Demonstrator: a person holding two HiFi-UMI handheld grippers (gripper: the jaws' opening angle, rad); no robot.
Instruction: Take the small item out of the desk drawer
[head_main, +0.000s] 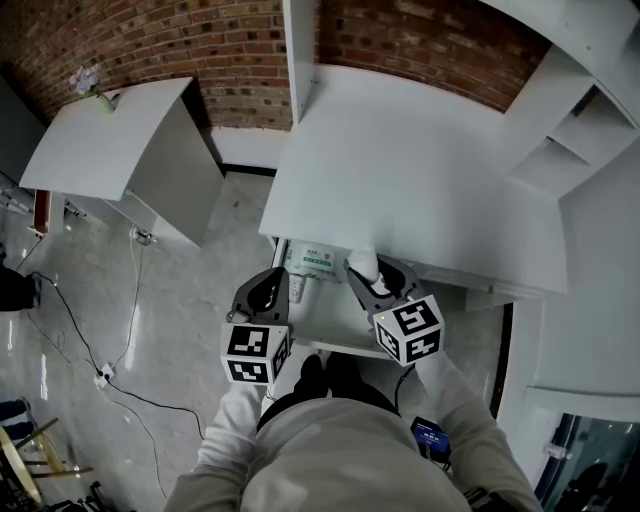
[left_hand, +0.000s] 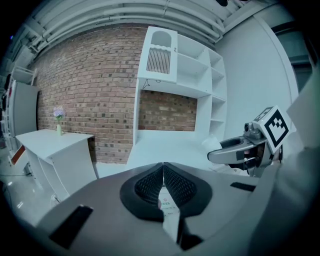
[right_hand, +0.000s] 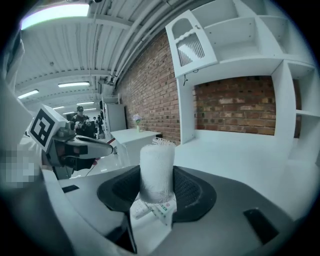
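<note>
Gauze roll held above the open drawer, apparently out.
Right gripper pinched it; left gripper pressed together, empty; set-down remained.

**White desk with its drawer standing open, side table and glossy floor**

A white desk is standing against a red brick wall, with white open shelving rising along its right side. Under its front edge a shallow white drawer is hanging open. In the drawer's back left part, half under the desk edge, is lying what looks like a flat white packet with green print. To the left, well apart, a white side table is carrying a small vase of pale flowers at its far corner. The glossy grey floor is bearing a thin black cable that is trailing across it, and the person's dark shoes are standing just before the drawer.
</note>
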